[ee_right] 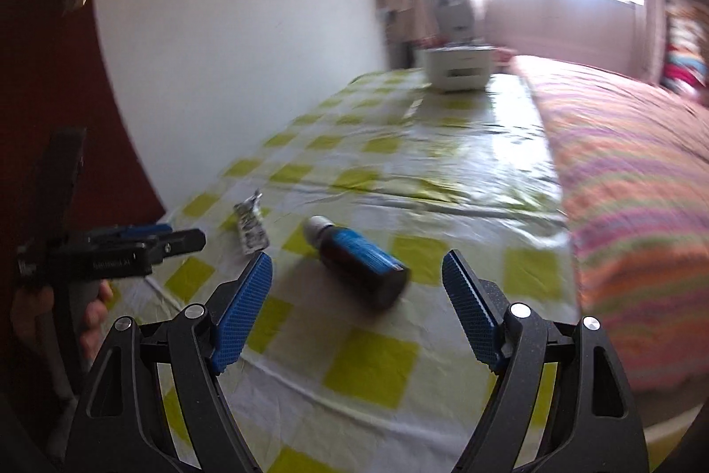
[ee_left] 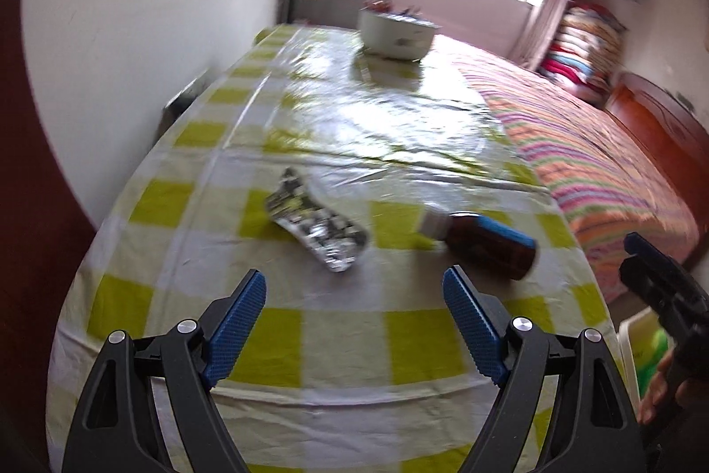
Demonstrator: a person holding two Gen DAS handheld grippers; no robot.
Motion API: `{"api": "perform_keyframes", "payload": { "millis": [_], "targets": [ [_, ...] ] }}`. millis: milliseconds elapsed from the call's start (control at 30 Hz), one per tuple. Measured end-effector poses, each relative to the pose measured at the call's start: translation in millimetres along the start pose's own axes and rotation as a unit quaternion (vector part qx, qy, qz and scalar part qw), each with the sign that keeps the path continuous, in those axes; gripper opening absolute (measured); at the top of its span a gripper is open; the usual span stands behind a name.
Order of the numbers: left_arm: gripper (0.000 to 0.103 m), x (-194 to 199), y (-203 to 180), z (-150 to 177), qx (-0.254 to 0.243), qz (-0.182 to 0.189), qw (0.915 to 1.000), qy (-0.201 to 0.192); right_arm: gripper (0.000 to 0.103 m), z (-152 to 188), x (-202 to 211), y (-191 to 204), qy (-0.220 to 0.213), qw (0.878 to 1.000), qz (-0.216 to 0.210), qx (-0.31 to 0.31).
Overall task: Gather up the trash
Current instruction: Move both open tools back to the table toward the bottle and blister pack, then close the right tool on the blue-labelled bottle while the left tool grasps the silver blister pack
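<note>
My table [ee_left: 310, 340] wears a yellow-and-white checked cloth under clear plastic film. On it, at about twelve o'clock from my left tongs, lies a crumpled foil wrapper [ee_left: 317, 227]; at two o'clock a brown bottle [ee_left: 483, 244] lies on its side, blue label up. Far off near twelve, a white bowl [ee_left: 395, 34] stands.

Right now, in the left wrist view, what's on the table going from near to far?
Left tongs, open and empty → crumpled foil wrapper and, beside it to the right, the brown bottle lying on its side → white bowl at the far end.
</note>
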State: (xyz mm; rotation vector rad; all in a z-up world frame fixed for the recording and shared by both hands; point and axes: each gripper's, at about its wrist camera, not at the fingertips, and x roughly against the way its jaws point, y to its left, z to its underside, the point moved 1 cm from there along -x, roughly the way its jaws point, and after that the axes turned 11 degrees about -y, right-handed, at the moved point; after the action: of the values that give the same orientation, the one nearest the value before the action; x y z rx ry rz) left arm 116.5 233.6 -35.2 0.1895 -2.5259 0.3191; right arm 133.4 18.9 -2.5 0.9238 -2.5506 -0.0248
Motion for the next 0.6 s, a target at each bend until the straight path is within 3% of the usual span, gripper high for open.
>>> {"api": "perform_keyframes", "payload": {
  "millis": [133, 367, 600],
  "targets": [
    [0.080, -10, 22, -3, 0.047, -0.009, 0.9986, 0.022, 0.078, -11, -52, 1, 0.062, 0.996, -0.052, 0.034],
    [0.080, -29, 47, -9, 0.125, -0.016, 0.9906, 0.054, 0.078, -24, -123, 8, 0.154, 0.978, -0.084, 0.117],
    [0.080, -58, 63, -15, 0.193, -0.073, 0.9748, 0.085, 0.076, -31, -165, 6, 0.204, 0.965, -0.092, 0.138]
  ]
}}
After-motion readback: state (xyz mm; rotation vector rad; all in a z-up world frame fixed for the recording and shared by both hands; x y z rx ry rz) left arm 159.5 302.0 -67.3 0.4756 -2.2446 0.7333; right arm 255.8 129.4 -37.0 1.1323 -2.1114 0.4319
